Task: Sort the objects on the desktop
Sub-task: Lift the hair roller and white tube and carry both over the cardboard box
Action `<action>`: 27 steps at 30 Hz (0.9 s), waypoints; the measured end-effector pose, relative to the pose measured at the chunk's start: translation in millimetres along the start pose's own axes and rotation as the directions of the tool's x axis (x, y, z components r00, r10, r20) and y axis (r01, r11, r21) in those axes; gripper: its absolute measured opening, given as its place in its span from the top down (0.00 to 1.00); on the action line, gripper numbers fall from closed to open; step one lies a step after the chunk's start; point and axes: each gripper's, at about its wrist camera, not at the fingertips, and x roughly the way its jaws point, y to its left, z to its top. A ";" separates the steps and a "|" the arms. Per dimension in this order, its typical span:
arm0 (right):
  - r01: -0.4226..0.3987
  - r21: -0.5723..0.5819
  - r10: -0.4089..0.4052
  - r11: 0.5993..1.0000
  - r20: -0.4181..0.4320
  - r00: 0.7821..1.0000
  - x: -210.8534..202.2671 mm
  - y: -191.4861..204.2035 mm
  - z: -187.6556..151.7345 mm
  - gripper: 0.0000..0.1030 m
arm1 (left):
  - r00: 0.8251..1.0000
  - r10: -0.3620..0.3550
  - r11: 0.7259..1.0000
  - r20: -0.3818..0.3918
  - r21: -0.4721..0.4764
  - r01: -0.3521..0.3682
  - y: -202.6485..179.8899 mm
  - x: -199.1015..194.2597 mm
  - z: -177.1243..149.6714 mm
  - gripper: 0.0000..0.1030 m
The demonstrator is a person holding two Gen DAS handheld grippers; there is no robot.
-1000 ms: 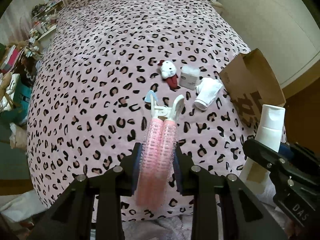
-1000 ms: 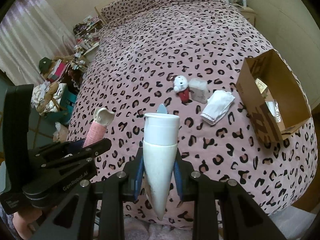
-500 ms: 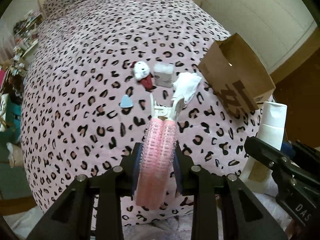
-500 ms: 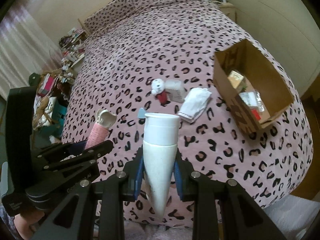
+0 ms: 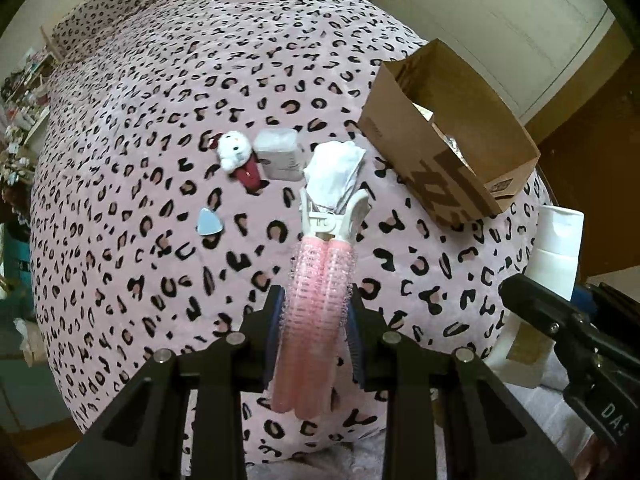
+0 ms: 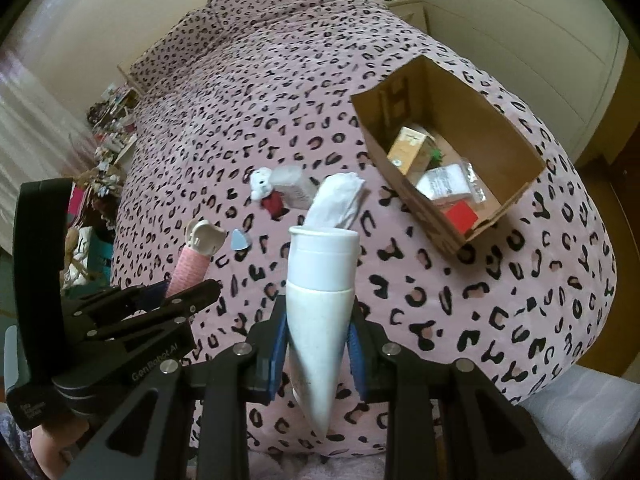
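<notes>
My left gripper (image 5: 316, 316) is shut on a pink hair-roller clip (image 5: 318, 300) with a white handle, held above the leopard-print bed. My right gripper (image 6: 318, 332) is shut on a white tube (image 6: 320, 292), cap end forward; the tube also shows in the left wrist view (image 5: 556, 252). An open cardboard box (image 6: 512, 128) with several items inside sits on the bed to the right, ahead of both grippers. A small plush doll (image 5: 236, 156), a white packet (image 5: 280, 152), a folded white cloth (image 5: 334, 176) and a light-blue heart-shaped piece (image 5: 208, 222) lie on the bed.
The pink leopard bedspread (image 5: 160, 80) fills most of both views. Cluttered shelves and bags (image 6: 108, 132) stand off the bed's left side. A nightstand (image 6: 404, 0) and a pale wall or wardrobe (image 6: 520, 20) lie to the right.
Both grippers have moved right and forward with their loads, so the cardboard box is now nearer and its contents show more fully. The objects on the bed have not moved.
</notes>
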 end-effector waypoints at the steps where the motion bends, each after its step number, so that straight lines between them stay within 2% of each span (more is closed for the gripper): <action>1: 0.001 0.005 -0.001 1.000 -0.001 1.000 1.6 -3.5 0.7 0.74 | 1.000 -0.002 1.000 -0.001 0.004 0.002 -1.6 1.9 1.3 0.71; 15: 0.018 0.063 -0.017 0.998 -0.023 1.000 22.1 -42.3 12.9 0.74 | 0.999 -0.003 0.999 -0.040 0.052 0.005 -28.1 38.5 24.8 0.71; 27: 0.050 0.109 -0.049 0.993 -0.010 0.999 25.1 -80.7 38.8 0.74 | 0.998 -0.038 0.989 -0.041 0.139 0.044 -80.4 60.2 71.6 0.71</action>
